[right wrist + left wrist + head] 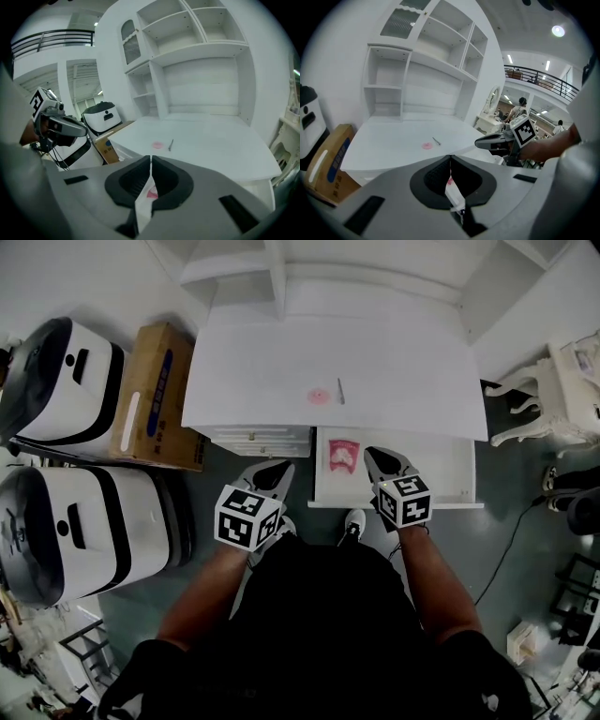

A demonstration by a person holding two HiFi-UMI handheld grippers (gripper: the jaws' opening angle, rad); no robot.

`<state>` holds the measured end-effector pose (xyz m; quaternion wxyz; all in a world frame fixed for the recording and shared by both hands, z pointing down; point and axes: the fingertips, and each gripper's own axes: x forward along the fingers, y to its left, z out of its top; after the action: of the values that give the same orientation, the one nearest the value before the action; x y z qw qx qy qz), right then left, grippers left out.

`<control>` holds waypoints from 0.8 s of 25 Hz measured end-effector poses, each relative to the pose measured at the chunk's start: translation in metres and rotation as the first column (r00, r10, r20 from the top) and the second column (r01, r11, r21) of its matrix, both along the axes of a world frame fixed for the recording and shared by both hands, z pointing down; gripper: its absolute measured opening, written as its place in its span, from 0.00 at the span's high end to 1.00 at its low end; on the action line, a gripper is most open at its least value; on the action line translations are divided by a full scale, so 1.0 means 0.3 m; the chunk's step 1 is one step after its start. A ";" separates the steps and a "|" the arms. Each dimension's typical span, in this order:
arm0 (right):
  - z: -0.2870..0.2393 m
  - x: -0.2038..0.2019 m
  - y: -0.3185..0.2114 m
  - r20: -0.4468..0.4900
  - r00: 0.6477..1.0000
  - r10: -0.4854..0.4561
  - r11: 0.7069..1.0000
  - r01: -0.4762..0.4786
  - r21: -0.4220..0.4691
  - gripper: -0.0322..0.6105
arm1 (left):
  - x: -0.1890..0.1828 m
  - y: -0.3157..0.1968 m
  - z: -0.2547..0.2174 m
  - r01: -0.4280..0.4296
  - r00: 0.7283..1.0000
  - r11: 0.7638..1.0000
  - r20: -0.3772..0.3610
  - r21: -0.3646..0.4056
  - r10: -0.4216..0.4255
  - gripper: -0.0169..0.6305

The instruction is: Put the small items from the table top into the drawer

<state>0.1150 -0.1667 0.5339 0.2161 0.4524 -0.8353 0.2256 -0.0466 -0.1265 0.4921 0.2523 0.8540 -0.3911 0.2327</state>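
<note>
On the white table top [394, 352] lie a small pink round item [319, 396] and a thin grey stick [340, 390] just to its right. The pink item [427, 146] [158, 145] and the stick [436, 141] [171, 144] also show in both gripper views. The drawer [422, 470] under the table's right half stands pulled out, with a pink packet [343, 455] at its left end. My left gripper [279, 465] [450, 158] hangs shut left of the drawer. My right gripper [372, 454] [150, 158] is shut over the drawer, just right of the packet. A white and pink sliver shows in each slit.
Closed drawers [258, 440] sit under the table's left half, and a shelf unit [272, 277] rises at the back. A cardboard box [155, 395] and two white and black machines [56, 381] [84, 531] stand at the left. White furniture [562, 390] stands at the right.
</note>
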 end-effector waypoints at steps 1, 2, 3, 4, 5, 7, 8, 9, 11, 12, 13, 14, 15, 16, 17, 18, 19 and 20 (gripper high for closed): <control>0.008 -0.009 -0.023 -0.019 1.000 -0.009 1.000 0.009 0.003 0.90 | -0.008 0.000 0.004 0.007 1.000 1.000 0.003 -0.003 -0.007 0.96; 0.016 -0.018 -0.046 -0.037 0.999 -0.017 1.000 0.017 0.006 0.90 | -0.016 0.001 0.009 0.013 1.000 1.000 0.006 -0.006 -0.013 0.96; 0.024 -0.027 -0.068 -0.053 0.998 -0.024 1.000 0.025 0.011 0.90 | -0.023 0.002 0.014 0.017 1.000 1.000 0.009 -0.011 -0.017 0.96; 0.033 -0.036 -0.091 -0.069 0.997 -0.030 0.999 0.031 0.015 0.90 | -0.028 0.005 0.018 0.016 1.000 1.000 0.011 -0.018 -0.016 0.96; 0.043 -0.043 -0.112 -0.084 0.996 -0.034 0.999 0.036 0.017 0.90 | -0.032 0.008 0.023 0.012 1.000 1.000 0.013 -0.025 -0.012 0.96; 0.067 -0.053 -0.153 -0.110 0.993 -0.038 0.999 0.040 0.017 0.90 | -0.038 0.012 0.028 0.007 1.000 0.999 0.019 -0.033 -0.006 0.96; 0.080 -0.057 -0.173 -0.121 0.992 -0.039 0.999 0.041 0.015 0.90 | -0.043 0.011 0.029 0.009 1.000 0.999 0.023 -0.032 -0.008 0.96; 0.093 -0.060 -0.193 -0.131 0.991 -0.041 0.999 0.043 0.013 0.90 | -0.049 0.009 0.030 0.014 1.000 0.999 0.027 -0.031 -0.013 0.96; 0.123 -0.069 -0.231 -0.150 0.988 -0.047 0.999 0.048 0.007 0.90 | -0.065 0.005 0.034 0.029 0.999 0.999 0.032 -0.030 -0.028 0.96; 0.139 -0.074 -0.248 -0.157 0.986 -0.050 0.999 0.050 0.000 0.90 | -0.074 0.004 0.037 0.037 0.999 0.999 0.032 -0.032 -0.036 0.96; 0.157 -0.080 -0.265 -0.163 0.985 -0.053 0.999 0.052 -0.008 0.90 | -0.083 0.005 0.041 0.044 0.999 0.998 0.033 -0.035 -0.043 0.96; 0.175 -0.086 -0.282 -0.170 0.984 -0.058 0.998 0.055 -0.018 0.89 | -0.091 0.007 0.045 0.050 0.998 0.998 0.034 -0.038 -0.049 0.96; 0.192 -0.092 -0.299 -0.177 0.982 -0.064 0.998 0.060 -0.028 0.89 | -0.098 0.008 0.049 0.057 0.998 0.998 0.035 -0.041 -0.055 0.96; 0.210 -0.099 -0.318 -0.186 0.980 -0.073 0.997 0.067 -0.039 0.87 | -0.106 0.009 0.052 0.063 0.997 0.997 0.035 -0.044 -0.062 0.96; 0.228 -0.106 -0.336 -0.195 0.977 -0.081 0.996 0.072 -0.051 0.85 | -0.113 0.011 0.056 0.071 0.997 0.996 0.035 -0.048 -0.069 0.96; 0.246 -0.112 -0.355 -0.205 0.975 -0.088 0.995 0.076 -0.062 0.84 | -0.120 0.015 0.060 0.078 0.996 0.996 0.034 -0.052 -0.076 0.96; 0.263 -0.117 -0.374 -0.214 0.973 -0.091 0.994 0.078 -0.072 0.83 | -0.126 0.018 0.063 0.085 0.996 0.995 0.035 -0.056 -0.083 0.96; 0.279 -0.121 -0.394 -0.223 0.970 -0.093 0.994 0.076 -0.081 0.83 | -0.133 0.022 0.068 0.091 0.995 0.994 0.035 -0.061 -0.089 0.96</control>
<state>0.0788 -0.2848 0.6176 0.3353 0.4312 -0.8151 0.1930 -0.0864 -0.1200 0.5124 0.2828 0.8232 -0.4258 0.2472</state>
